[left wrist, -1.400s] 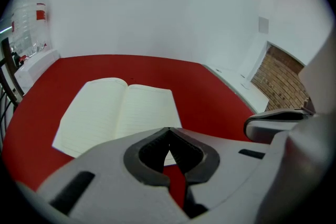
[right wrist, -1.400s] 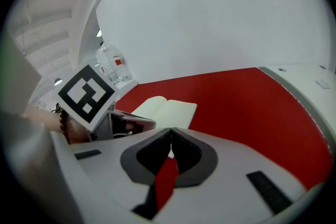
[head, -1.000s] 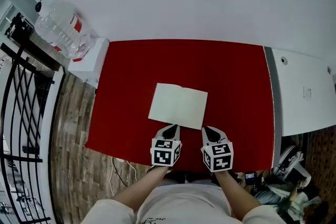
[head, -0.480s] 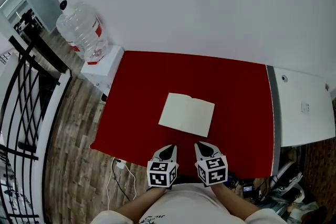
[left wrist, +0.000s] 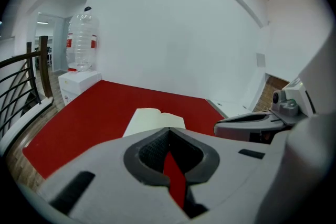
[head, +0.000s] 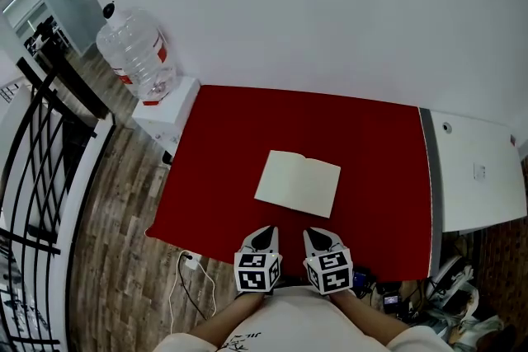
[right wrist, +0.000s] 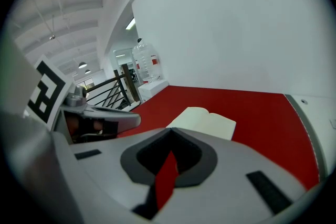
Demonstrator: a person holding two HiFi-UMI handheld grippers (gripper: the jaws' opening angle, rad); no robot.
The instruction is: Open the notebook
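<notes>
The notebook (head: 298, 183) lies open on the red table (head: 223, 144), showing cream pages with the fold up the middle. It also appears ahead of the jaws in the left gripper view (left wrist: 155, 120) and the right gripper view (right wrist: 205, 121). My left gripper (head: 264, 233) and right gripper (head: 318, 235) hover side by side over the table's near edge, a short way back from the notebook. Both are shut with nothing held. The left gripper (left wrist: 168, 131) has its jaws meeting at the tips, and so does the right gripper (right wrist: 170, 134).
A large water bottle (head: 136, 53) stands on a white box (head: 165, 115) off the table's far left corner. A black railing (head: 41, 136) runs along the left. A white table (head: 478, 169) adjoins the right side. A cable (head: 194, 268) lies on the wooden floor.
Both grippers have drawn back from the notebook's near edge toward the person and risen a little. The notebook stays open and still.
</notes>
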